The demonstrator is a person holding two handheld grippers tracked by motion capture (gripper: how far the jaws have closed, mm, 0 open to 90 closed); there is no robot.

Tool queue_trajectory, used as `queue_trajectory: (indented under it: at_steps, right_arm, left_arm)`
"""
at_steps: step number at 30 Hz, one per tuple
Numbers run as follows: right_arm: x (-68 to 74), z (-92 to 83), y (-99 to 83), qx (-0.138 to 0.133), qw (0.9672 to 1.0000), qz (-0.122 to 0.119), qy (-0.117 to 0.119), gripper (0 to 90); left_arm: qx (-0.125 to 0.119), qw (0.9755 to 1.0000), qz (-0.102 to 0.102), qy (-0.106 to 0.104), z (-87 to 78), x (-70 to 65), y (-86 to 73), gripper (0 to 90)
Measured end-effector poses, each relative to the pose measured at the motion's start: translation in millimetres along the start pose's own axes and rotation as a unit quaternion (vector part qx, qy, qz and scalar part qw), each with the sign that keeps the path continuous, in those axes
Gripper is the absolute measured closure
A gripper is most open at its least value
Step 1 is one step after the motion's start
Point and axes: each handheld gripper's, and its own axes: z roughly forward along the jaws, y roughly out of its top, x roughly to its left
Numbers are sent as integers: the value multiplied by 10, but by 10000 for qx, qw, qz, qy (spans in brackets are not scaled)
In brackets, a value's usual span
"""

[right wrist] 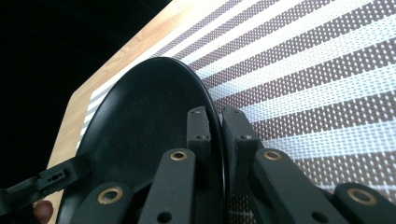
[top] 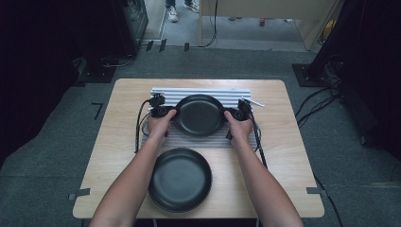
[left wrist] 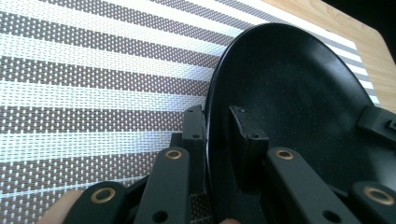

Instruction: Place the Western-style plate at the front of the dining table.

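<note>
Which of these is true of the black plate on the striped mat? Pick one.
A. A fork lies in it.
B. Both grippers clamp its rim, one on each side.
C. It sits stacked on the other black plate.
B: the left gripper and the right gripper each pinch the rim of the black plate over the striped mat.

Black round plate, seemingly level, over the striped mat.

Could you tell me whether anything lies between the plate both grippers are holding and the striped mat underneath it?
Nothing visible does. The left gripper and right gripper clamp opposite rims of the black plate over the striped mat; the second plate sits nearer the person, off the mat.
</note>
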Motion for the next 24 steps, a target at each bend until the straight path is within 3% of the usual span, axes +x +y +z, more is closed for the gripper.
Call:
queue_trajectory:
  at_steps: [12, 15, 17, 20, 22, 24]
  right_arm:
    - [-7, 46, -5, -32, 10000, -69, -63, 815]
    - [40, 41, -22, -93, 9990, -388, -214, 797]
    - [88, 13, -30, -216, 9958, -736, -500, 717]
    - [159, -59, -19, -447, 9873, -1245, -876, 622]
    - [195, -119, -2, -565, 9818, -1526, -981, 583]
    - [240, -182, 8, -611, 9788, -1701, -964, 532]
  left_arm:
    - [31, 10000, 62, 27, 9, 7, -13, 773]
    - [-64, 9994, 330, 110, -11, -23, -14, 740]
    - [-168, 9989, 430, 55, -53, -29, -1, 707]
    - [-259, 9981, 548, 88, -143, -19, 22, 597]
    - [-270, 9975, 645, 130, -205, -16, 30, 519]
    - [-201, 9972, 704, 165, -258, -11, 28, 442]
